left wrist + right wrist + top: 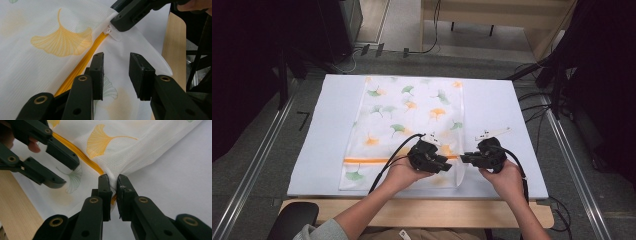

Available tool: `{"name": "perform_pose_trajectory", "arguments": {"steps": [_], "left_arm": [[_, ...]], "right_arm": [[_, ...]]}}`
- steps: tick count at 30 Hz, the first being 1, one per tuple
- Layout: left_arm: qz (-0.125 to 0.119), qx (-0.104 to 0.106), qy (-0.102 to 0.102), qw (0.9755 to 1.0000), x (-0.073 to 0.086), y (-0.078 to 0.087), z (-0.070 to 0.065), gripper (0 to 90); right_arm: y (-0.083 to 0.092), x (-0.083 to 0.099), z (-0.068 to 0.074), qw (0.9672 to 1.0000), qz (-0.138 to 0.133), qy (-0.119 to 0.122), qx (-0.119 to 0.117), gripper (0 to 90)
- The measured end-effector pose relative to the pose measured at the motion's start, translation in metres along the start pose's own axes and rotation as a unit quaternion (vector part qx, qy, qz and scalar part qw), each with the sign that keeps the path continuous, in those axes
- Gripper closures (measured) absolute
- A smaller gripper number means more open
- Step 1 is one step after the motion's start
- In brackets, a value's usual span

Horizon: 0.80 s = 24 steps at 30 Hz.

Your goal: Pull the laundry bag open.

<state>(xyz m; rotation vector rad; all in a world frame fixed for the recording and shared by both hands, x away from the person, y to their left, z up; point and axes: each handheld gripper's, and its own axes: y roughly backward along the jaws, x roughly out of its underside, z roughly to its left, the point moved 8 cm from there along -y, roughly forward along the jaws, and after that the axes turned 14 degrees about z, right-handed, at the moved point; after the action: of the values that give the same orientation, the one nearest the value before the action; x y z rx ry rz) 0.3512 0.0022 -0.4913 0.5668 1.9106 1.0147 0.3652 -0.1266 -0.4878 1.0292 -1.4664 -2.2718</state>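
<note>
High view: white bag (404, 127) with ginkgo-leaf print, flat on a white sheet (322, 135) over the table (422, 212), long axis running from 12 to 6 o'clock. Orange zipper (364, 160) crossing the bag near its 6 o'clock end. Left gripper (447, 165) over the bag's near right part, at about 5 o'clock of the bag's middle, pointing toward 3 o'clock. Right gripper (464, 159) at the bag's right edge, pointing toward 9 o'clock, tip to tip with the left. Both hands entering from 6 o'clock.

Left gripper view: own jaws parted, hovering over the mesh with cloth seen in the gap and no pad pressing on it. Zipper (82, 61) running from 7 o'clock up toward 1 o'clock, ending at a white slider (110, 32). Right gripper (117, 23) at 1 o'clock, closed over the bag's edge right at that slider. Bare wood of the table (175, 47) at 3 o'clock.

Right gripper view: own jaws nearly together, clamped on a bunched fold of the bag's (120, 157) edge at centre frame, cloth tented upward from the pinch toward 12 o'clock. Zipper (75, 152) leading off toward 10 o'clock; a bit of orange below the pinch. Left gripper (71, 171) at 9 to 10 o'clock, jaws apart, over a green leaf. Sheet (180, 175) at 3 o'clock, table (17, 207) at 8 o'clock.
</note>
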Motion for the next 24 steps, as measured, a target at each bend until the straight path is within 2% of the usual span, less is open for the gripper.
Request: {"name": "perform_pose_trajectory", "arguments": {"steps": [5, 9, 13, 24], "left_arm": [[-0.007, 0.003, 0.002, 1.0, -0.005, -0.005, 0.0, 64.0], [-0.003, 0.0, 0.006, 1.0, -0.007, -0.009, 0.002, 61.0], [-0.003, -0.001, -0.005, 1.0, -0.008, -0.013, 0.002, 61.0], [-0.008, -0.005, -0.008, 0.9999, -0.009, -0.016, 0.005, 61.7]], "right_arm": [[0.001, 0.0, 0.001, 1.0, 0.0, 0.0, -0.003, 84.5], [0.001, -0.002, 0.005, 1.0, -0.002, 0.003, -0.009, 84.6], [0.003, -0.003, 0.009, 0.9998, -0.005, 0.01, -0.018, 84.9], [0.003, -0.006, 0.015, 0.9994, -0.008, 0.018, -0.03, 85.0]]}}
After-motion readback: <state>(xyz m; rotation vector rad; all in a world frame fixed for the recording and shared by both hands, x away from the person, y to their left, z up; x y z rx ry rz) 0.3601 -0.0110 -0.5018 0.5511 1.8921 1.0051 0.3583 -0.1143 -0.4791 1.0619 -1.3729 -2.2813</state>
